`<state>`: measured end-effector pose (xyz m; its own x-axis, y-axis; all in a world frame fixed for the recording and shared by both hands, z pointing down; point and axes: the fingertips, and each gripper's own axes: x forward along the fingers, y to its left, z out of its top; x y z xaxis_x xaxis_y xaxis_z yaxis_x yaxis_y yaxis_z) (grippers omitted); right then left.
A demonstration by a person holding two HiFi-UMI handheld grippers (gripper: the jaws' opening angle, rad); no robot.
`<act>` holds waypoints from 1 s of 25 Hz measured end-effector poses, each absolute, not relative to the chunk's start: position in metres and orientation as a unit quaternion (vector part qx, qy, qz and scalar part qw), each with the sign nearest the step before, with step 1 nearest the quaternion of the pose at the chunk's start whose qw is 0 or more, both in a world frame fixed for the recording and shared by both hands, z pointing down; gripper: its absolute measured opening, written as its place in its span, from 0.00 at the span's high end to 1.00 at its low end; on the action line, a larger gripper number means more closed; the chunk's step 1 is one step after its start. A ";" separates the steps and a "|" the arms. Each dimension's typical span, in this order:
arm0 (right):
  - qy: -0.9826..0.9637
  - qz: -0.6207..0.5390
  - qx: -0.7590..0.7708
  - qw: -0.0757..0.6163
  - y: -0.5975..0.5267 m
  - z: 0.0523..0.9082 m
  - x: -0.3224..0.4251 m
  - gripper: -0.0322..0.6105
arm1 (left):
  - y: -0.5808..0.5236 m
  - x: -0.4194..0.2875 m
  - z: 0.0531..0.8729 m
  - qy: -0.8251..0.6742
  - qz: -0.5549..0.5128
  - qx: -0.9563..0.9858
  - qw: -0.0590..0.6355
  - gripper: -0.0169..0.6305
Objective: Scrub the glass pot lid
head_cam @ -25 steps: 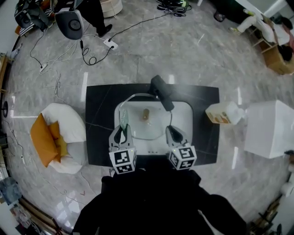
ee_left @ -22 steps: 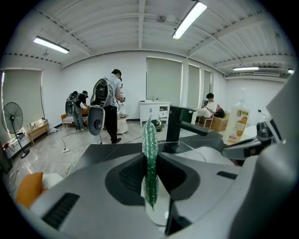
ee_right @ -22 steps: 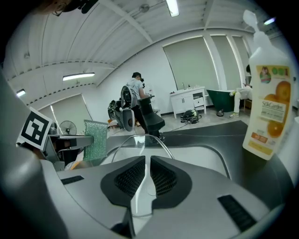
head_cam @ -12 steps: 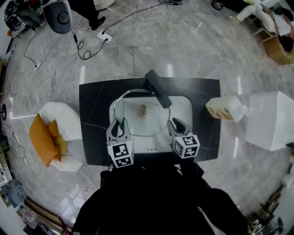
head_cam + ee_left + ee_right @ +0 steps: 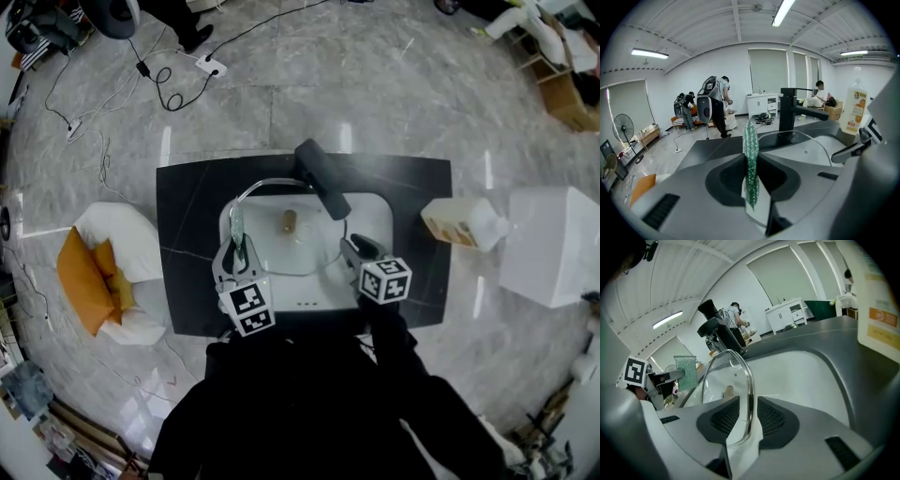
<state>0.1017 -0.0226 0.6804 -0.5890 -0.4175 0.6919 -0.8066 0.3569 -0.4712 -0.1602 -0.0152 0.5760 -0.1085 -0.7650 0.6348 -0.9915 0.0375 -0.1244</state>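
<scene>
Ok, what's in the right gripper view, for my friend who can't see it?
The right gripper pinches the rim of the glass pot lid, holding it over the white sink. At left, the left gripper holds a green scrub pad, apart from the lid; a black faucet stands behind.

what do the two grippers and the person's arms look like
The left gripper and right gripper are grey moulded shells with black textured pads lining the jaws. Each carries a white cube printed with black square markers. The person wears black sleeves.
</scene>
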 end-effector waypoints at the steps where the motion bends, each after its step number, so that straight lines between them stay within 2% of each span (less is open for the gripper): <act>1: -0.789 0.418 0.384 0.235 -0.022 0.683 0.101 0.79 | -0.015 -0.161 0.578 -0.692 0.280 0.633 0.205 0.87; 9: -0.776 0.449 0.378 0.231 -0.019 0.700 0.103 0.80 | -0.020 -0.161 0.595 -0.688 0.295 0.625 0.221 0.87; 12: -0.771 0.462 0.377 0.225 -0.018 0.701 0.103 0.86 | -0.021 -0.158 0.603 -0.684 0.297 0.622 0.238 0.87; 25: -0.769 0.470 0.378 0.215 -0.016 0.702 0.102 0.87 | -0.036 -0.149 0.636 -0.669 0.282 0.613 0.311 0.87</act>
<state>0.1023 -0.0164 0.7021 -0.6229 -0.3789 0.6845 -0.7819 0.2741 -0.5599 -0.1485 -0.0356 0.6364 -0.0557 -0.6445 0.7626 -0.9960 0.0898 0.0031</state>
